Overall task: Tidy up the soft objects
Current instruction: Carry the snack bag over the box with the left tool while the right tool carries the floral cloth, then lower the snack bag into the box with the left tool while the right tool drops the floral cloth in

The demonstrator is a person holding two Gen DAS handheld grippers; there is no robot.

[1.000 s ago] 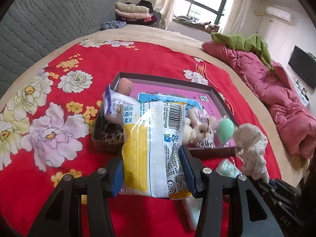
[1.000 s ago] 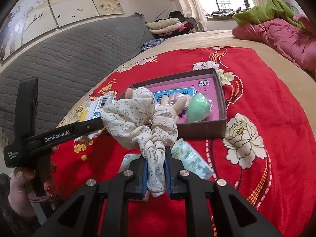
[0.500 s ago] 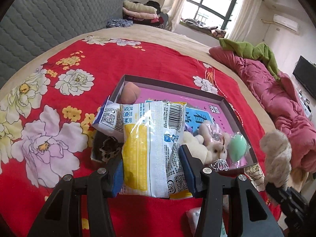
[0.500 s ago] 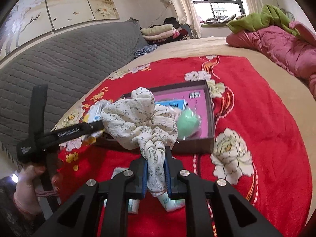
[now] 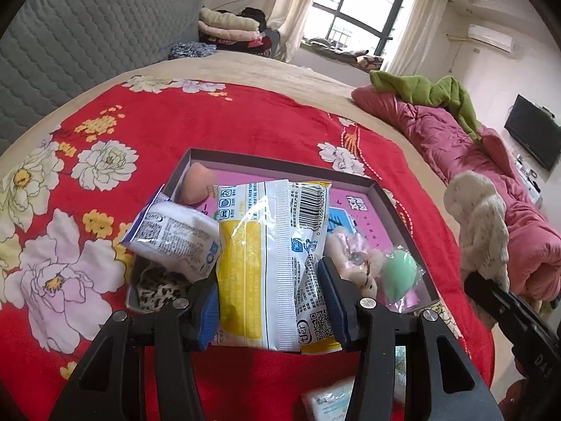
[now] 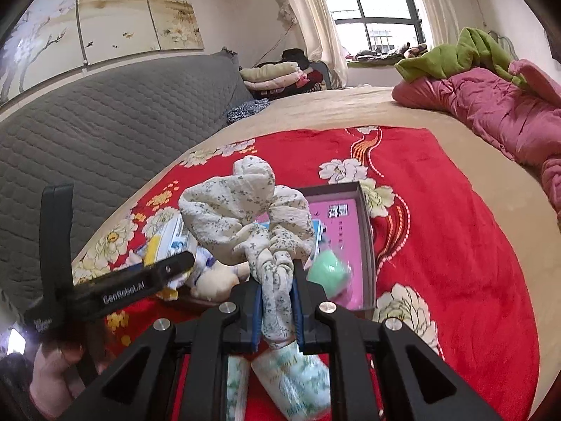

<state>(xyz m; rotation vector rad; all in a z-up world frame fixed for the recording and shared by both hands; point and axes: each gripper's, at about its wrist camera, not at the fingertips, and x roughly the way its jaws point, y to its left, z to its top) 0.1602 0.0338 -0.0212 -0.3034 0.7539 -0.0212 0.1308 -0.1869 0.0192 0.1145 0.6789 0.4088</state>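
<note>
Both grippers carry loads above the shallow brown cardboard box (image 5: 392, 196), likely for dropping in: left gripper (image 5: 271, 310) clamps a yellow-and-white plastic packet (image 5: 273, 259), right gripper (image 6: 277, 310) pinches a floral cloth scrunchie (image 6: 245, 214).

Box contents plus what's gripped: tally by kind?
Makeup sponges: 2, peach and green, in the box
Plush toy: 1
Leopard-print item: 1
Sealed packets: 2, yellow in left gripper, white
Floral scrunchie: 1 in right gripper
Total: 7
</note>
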